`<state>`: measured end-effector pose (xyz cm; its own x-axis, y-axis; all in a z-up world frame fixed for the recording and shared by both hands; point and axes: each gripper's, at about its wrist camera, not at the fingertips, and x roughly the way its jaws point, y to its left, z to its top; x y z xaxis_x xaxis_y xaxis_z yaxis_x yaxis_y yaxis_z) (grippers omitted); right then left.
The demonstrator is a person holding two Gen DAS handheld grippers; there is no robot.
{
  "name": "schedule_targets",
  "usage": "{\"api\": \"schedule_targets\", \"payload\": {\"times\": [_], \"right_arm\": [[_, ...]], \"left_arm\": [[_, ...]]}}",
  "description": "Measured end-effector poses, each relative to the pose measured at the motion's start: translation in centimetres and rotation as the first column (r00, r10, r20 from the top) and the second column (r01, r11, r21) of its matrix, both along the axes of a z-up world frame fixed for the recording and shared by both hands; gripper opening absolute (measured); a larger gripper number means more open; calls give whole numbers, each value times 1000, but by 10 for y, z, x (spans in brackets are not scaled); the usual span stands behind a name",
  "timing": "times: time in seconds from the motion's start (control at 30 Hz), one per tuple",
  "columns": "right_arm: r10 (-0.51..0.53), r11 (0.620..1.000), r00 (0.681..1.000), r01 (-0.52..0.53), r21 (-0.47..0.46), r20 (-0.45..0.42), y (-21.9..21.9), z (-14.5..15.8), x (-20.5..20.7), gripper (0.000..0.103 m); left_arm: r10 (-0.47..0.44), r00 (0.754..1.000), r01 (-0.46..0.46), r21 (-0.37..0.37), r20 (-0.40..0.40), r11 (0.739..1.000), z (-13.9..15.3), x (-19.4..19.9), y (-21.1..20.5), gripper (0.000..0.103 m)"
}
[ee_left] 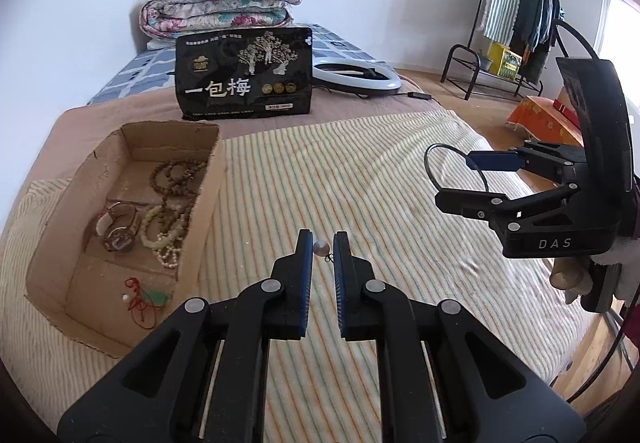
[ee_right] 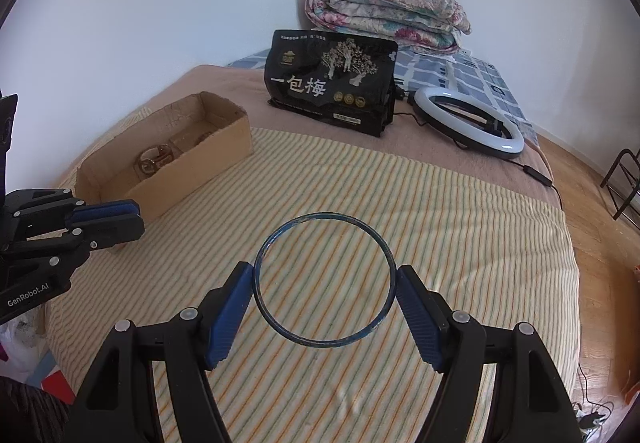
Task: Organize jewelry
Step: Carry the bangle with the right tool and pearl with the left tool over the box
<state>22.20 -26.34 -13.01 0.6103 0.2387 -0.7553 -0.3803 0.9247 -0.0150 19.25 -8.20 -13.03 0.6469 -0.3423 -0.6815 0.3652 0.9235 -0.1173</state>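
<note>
My left gripper [ee_left: 323,248] has its jaws narrowly apart around a small pearl earring [ee_left: 321,248] on the striped blanket; the pearl touches the left pad, with a gap to the right pad. To its left stands an open cardboard box [ee_left: 52,243] holding bead bracelets [ee_left: 172,179], a watch [ee_left: 118,225] and a red cord pendant [ee_left: 146,297]. My right gripper [ee_right: 325,283] is shut on a thin dark blue bangle [ee_right: 325,217], held across its width above the blanket. The right gripper also shows in the left wrist view [ee_left: 472,179], and the left one in the right wrist view [ee_right: 132,217].
A black snack bag [ee_left: 245,73] stands behind the box. A white ring light [ee_left: 356,77] and a folded floral quilt [ee_left: 218,5] lie further back on the bed. A clothes rack [ee_left: 516,23] stands on the wooden floor at the right.
</note>
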Motion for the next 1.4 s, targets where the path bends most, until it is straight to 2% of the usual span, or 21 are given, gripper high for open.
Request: {"api": "schedule_targets", "payload": {"times": [0.43, 0.67, 1.1, 1.4], "right_arm": [[104, 995, 994, -104, 7, 31, 70, 19, 9, 74], [150, 989, 988, -151, 12, 44, 106, 26, 21, 74], [179, 982, 982, -182, 44, 59, 154, 35, 38, 74], [170, 984, 985, -172, 52, 34, 181, 27, 53, 74]], "left_arm": [[149, 988, -149, -2, 26, 989, 12, 3, 91, 9], [203, 979, -203, 3, 35, 979, 14, 4, 124, 9], [271, 961, -272, 2, 54, 962, 18, 7, 158, 9], [296, 954, -296, -7, 34, 955, 11, 15, 173, 9]]}}
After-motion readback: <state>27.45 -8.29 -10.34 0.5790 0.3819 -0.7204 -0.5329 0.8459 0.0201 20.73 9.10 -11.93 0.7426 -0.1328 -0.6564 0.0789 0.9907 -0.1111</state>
